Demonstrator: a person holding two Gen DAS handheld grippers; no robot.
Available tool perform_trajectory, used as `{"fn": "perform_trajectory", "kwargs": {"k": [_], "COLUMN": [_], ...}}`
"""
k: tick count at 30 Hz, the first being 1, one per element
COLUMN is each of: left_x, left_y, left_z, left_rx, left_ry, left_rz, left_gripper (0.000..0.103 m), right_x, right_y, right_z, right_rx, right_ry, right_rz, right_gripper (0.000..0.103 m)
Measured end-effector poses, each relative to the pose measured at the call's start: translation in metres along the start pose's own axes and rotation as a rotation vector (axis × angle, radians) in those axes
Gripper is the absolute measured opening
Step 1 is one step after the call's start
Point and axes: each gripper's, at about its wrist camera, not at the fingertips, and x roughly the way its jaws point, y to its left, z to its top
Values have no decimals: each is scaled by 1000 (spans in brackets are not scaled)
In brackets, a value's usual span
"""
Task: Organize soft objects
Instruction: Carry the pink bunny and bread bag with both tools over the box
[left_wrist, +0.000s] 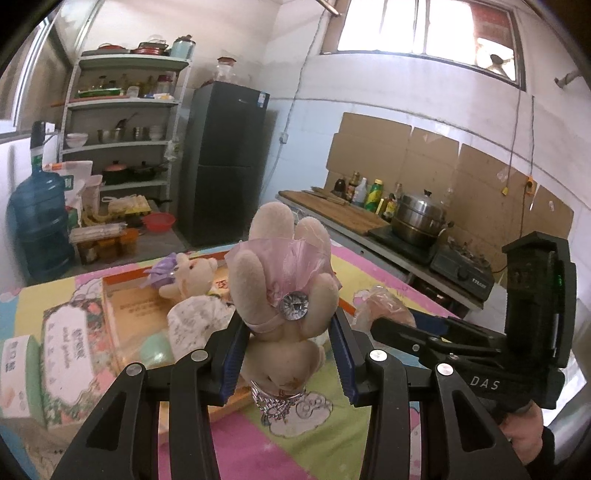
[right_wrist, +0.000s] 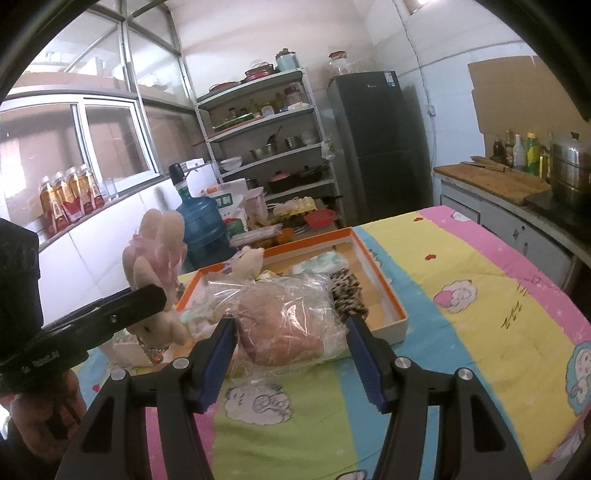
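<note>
Left claw (left_wrist: 288, 354) is pinching the plush rabbit (left_wrist: 284, 288) around its middle, blue pads pressed into the fluff on both sides, and the toy hangs head-down above the quilted surface (right_wrist: 480, 280), long ears drooping below the claw and legs poking up. It looks feather-light and squashy, so the pinch sinks in instead of slipping; the body is the sensible hold, since the pink gauzy skirt and the shiny button would slide or tear if taken alone. Over on the right, the right claw (right_wrist: 291, 350) stands spread wide, its fingers either side of a bagged plush (right_wrist: 291, 325) wrapped in clear crinkly plastic, not closed on it. That one should be light too, but I'd judge the film slippery and noisy, so a squeeze across the fat middle, deep enough to feel the stuffing, beats nipping a loose fold. Just behind sits the orange-rimmed tray (right_wrist: 380, 280), already carrying a small bear (right_wrist: 249, 262) with a purple bow, a leopard-print cloth (right_wrist: 349, 291) and a pale wrapped bundle (right_wrist: 321, 262). The rabbit hangs just short of that tray's near edge, so the drop looks close
</note>
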Motion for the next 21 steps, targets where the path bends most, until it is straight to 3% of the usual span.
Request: {"fn": "perform_trajectory", "kwargs": {"k": [21], "left_x": [61], "left_y": [0], "left_z": [33], "left_rx": [16], "left_ry": [28], "left_rz": [41], "left_gripper": [45], "right_x": [29], "right_y": [-20], "right_z": [40], "right_rx": [-71], "right_ry": [-14], "right_rz": [-16], "right_gripper": [61]}}
